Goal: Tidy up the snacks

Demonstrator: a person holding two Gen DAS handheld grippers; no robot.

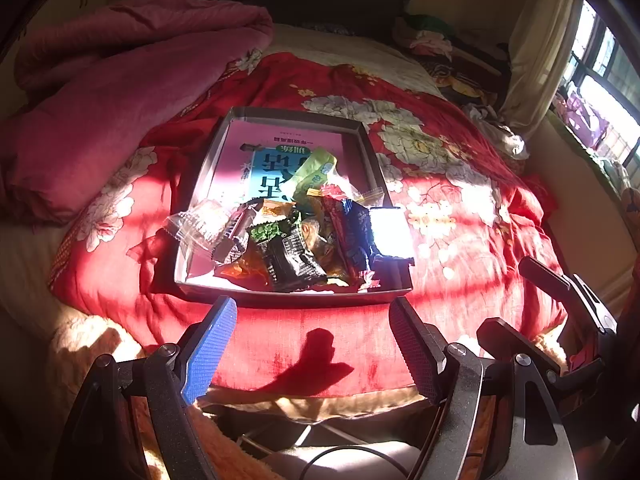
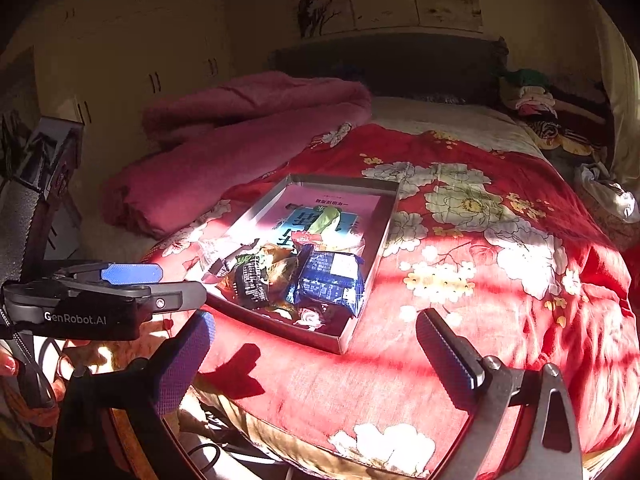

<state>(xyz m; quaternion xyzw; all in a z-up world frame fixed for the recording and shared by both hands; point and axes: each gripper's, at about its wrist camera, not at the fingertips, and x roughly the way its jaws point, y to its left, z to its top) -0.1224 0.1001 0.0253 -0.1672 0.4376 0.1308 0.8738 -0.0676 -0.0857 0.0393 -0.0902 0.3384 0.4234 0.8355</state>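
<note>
Snack packets (image 1: 296,236) seen heaped at near end of shallow box (image 1: 296,114) on red floral quilt (image 1: 460,216). Left gripper (image 1: 312,344) and right gripper (image 2: 316,344) held short of box, jaws wide apart, nothing gripped. Stage ambiguous: packets either gathered or awaiting sorting.

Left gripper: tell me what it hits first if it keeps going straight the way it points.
Probably the near wall of the tray, with the snack packets piled just behind it. The left gripper is open and empty over the red quilt; depth is uncertain.
</note>
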